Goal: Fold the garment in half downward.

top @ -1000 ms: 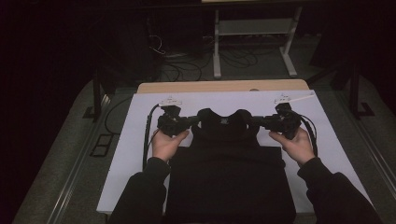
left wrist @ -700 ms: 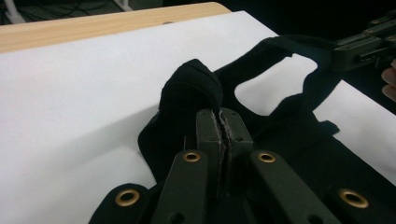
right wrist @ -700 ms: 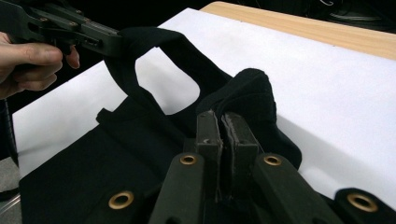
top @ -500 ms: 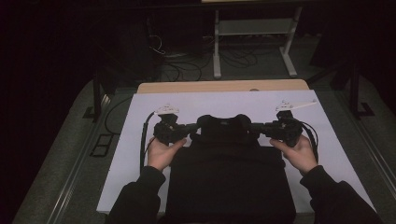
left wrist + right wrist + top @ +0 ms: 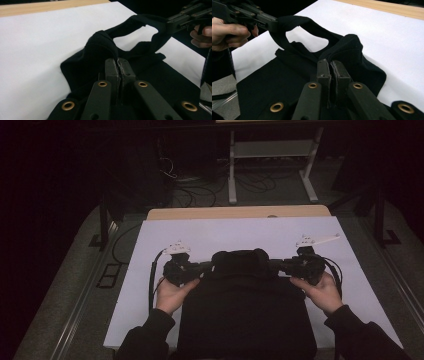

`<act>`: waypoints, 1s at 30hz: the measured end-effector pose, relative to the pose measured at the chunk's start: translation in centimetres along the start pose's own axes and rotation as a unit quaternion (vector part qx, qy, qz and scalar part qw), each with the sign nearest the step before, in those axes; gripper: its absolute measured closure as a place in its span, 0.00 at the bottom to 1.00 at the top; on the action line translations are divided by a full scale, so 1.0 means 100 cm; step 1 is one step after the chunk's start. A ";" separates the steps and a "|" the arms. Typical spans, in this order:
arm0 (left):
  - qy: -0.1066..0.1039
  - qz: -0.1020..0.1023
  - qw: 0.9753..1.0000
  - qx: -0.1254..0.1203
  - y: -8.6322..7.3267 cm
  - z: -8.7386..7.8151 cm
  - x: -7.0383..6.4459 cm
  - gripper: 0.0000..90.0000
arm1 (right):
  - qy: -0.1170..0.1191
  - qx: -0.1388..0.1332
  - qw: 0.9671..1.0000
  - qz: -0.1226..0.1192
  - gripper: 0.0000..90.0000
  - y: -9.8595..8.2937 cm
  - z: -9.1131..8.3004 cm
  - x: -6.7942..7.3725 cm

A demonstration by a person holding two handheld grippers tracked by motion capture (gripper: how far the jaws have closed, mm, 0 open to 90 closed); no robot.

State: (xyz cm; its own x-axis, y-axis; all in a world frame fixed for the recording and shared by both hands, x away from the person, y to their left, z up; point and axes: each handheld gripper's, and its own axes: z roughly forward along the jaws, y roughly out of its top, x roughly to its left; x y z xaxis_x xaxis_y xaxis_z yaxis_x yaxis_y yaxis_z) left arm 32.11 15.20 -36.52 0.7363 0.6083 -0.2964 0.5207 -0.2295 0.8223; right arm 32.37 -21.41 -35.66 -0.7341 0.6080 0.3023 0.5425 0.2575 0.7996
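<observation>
Right gripper (image 5: 331, 65): jaws pressed together, pinching a raised fold of the black garment (image 5: 287, 82).
Garment: lies on the white table cover (image 5: 392, 42), its neck opening lifted clear of it.
Left gripper (image 5: 265, 21): upper left, held by a hand (image 5: 227, 32), clamping the garment's other edge.
Far edge: wooden strip (image 5: 387, 6).

black garment (image 5: 247, 317) | being laid flat on white table cover (image 5: 240, 235) | neck edge being pinched up at both shoulders
</observation>
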 end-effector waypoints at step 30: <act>-0.051 -0.001 0.998 0.035 -0.043 -0.005 -0.015 0.96 | 0.050 0.045 0.998 0.020 0.94 -0.042 -0.002 0.008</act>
State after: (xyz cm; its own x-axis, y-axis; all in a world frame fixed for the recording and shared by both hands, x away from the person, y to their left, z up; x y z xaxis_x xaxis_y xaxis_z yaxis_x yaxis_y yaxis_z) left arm 28.57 15.68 -39.38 0.7734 0.5291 -0.3490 0.5485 -0.2826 0.7870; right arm 29.43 -22.15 -38.63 -0.7461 0.5420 0.3868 0.6030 0.3036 0.7377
